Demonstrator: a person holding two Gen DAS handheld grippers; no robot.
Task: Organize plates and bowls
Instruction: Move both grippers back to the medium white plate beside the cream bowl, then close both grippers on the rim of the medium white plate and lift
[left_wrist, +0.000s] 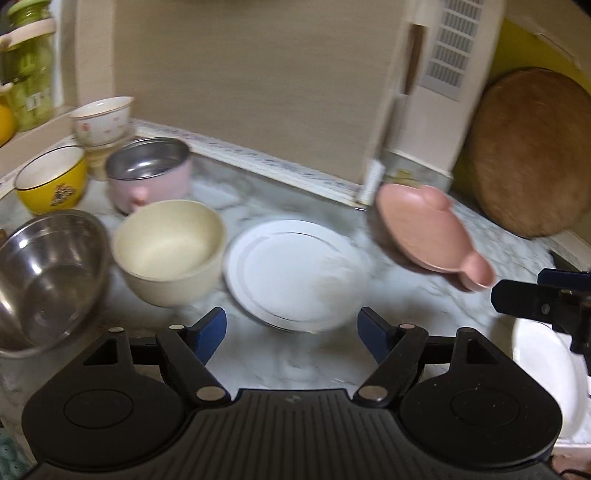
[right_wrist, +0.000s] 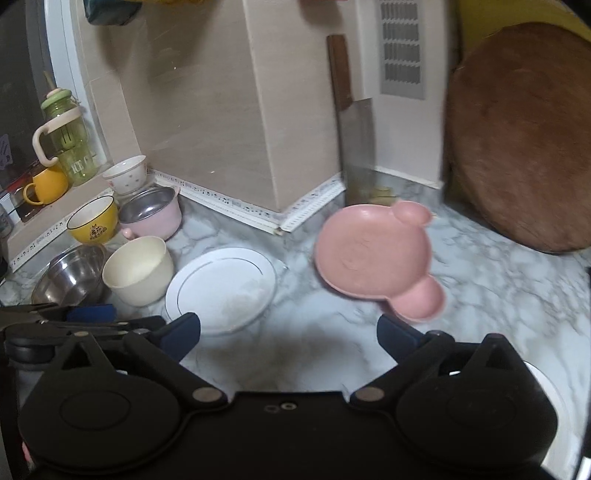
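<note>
Marble counter (right_wrist: 325, 332) is bearing a white plate (right_wrist: 221, 288) and pink plate (right_wrist: 373, 258); left gripper (left_wrist: 291, 332) and right gripper (right_wrist: 288, 336) are gaping empty.

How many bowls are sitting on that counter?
6, all at the left: floral bowl stacked on another, yellow bowl, pink one, cream one, steel one. Others may be hidden.

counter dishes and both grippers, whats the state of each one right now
left gripper: open, holding nothing
right gripper: open, holding nothing
white plate: flat on the counter, empty
pink plate: tilted, empty
cream bowl: upright, empty
steel bowl: upright, empty
pink pot: upright, empty
yellow bowl: upright
flowered bowl: stacked on another dish
</note>
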